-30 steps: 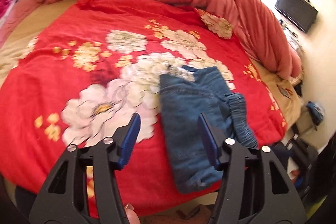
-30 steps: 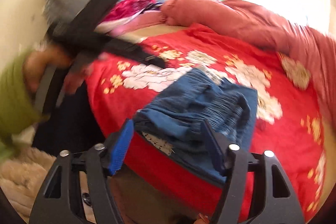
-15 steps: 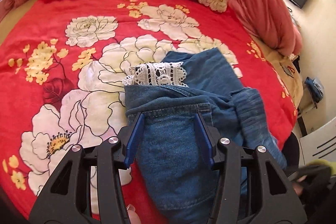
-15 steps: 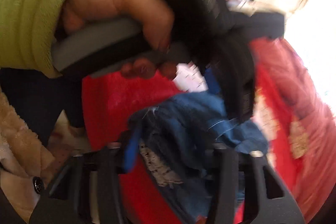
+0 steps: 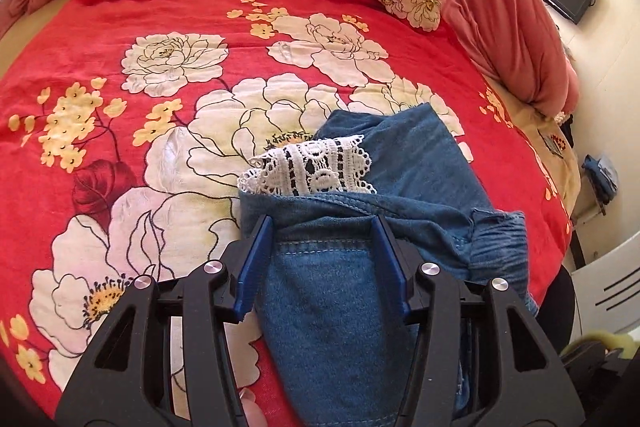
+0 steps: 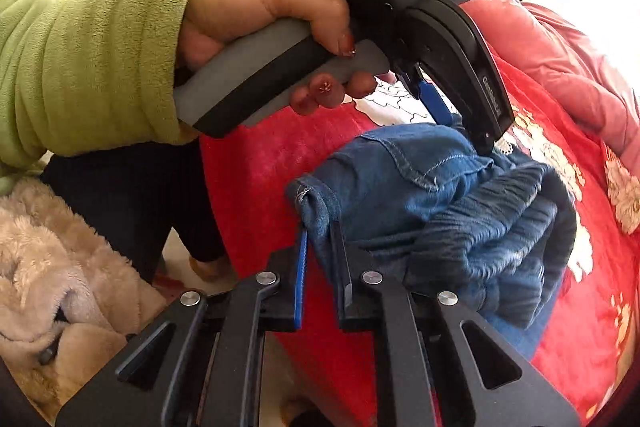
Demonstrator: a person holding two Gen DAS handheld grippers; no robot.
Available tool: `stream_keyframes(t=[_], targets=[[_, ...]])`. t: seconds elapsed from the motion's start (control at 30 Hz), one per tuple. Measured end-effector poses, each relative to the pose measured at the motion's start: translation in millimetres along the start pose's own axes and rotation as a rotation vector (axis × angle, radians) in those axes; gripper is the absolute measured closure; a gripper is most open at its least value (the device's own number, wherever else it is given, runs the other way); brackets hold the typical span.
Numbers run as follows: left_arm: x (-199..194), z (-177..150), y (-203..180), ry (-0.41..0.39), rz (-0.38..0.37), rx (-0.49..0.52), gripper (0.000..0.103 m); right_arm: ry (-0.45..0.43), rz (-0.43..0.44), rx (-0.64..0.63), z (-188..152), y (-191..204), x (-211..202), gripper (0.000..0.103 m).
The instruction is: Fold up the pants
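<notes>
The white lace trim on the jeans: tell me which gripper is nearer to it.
Left. The left gripper sits over the jeans just below the lace trim. The right gripper pinches a denim edge at the bed's near side, further from it.

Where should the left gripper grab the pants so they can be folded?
Best at the stitched hem of the pants, coming from the near side. That edge lies flat between the left gripper fingers, just before the lace, while the right gripper pinches another corner.
</notes>
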State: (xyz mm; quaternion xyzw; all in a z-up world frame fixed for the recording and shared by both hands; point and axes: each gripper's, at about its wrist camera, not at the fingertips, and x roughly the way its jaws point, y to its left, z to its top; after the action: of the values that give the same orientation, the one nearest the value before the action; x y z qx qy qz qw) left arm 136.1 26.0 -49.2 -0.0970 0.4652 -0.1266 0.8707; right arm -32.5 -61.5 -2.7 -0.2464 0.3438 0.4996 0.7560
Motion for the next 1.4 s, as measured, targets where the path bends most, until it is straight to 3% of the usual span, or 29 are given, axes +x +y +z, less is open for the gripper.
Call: stream_keyframes(t=[0.27,0.5,0.73,0.83,1.0,1.07,1.17,1.27,1.4], targets=[[-2.1,0.1,-1.0,-0.050,0.021,-0.030,0.060,-0.044,0.029,0.196,-6.6,-15.8,-10.3,0.089],[-43.4,-6.4,8.7,-0.143,0.012,-0.095,0.060,-0.147,0.049,0.333,-12.7,-29.9,-54.6,0.081],[-65.5,-35.5,-2.9,-0.146,0.033,-0.063,0.060,-0.226,-0.083,0.462,-17.0,-58.8,-85.2,0.077],[-61.5,-52.8,-16.9,-0.106,0.039,-0.017,0.060,-0.214,-0.128,0.518,-15.1,-75.5,-83.6,0.074],[-50.5,-76.0,-32.9,-0.079,0.121,0.075,0.058,-0.047,-0.173,0.573,-28.3,-91.3,-42.7,0.074],[-47.1,-78.2,-31.8,-0.082,0.137,0.077,0.053,-0.027,-0.175,0.599,-37.6,-93.1,-35.7,0.074],[-49.2,-77.6,-33.4,-0.087,0.138,0.069,0.053,-0.048,-0.164,0.631,-44.7,-87.8,-39.4,0.072],[-60.9,-75.8,-38.1,-0.112,0.129,0.069,0.053,-0.091,-0.186,0.638,-41.7,-86.0,-58.8,0.062],[-77.8,-73.9,-47.8,-0.143,0.127,0.082,0.047,-0.133,-0.229,0.664,-41.8,-87.5,-82.6,0.061]])
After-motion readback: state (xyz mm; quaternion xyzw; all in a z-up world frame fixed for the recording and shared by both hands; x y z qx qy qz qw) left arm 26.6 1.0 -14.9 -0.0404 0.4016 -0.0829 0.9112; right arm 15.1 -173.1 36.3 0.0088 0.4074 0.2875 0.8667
